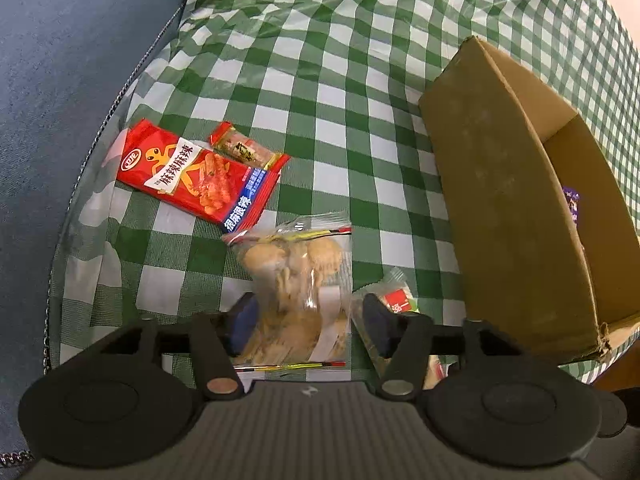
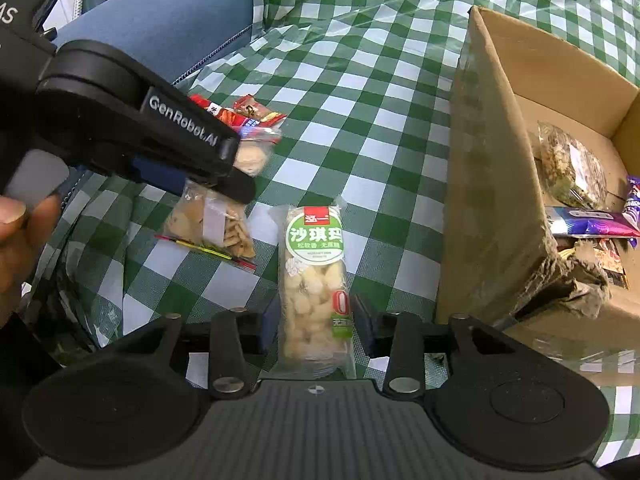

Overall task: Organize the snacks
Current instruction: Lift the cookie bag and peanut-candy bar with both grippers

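My left hand-held gripper [image 1: 306, 326] stood released astride the clear bag of biscuits [image 1: 298, 280] lying on the checked desk [image 1: 340, 100], pads clear of it. My right hand-held gripper [image 2: 314, 326] straddled the green-labelled sachima bar [image 2: 316, 276], also flat on the desk, its pads not pressing. The cardboard box [image 2: 492, 184] sat just right, already holding several snacks.
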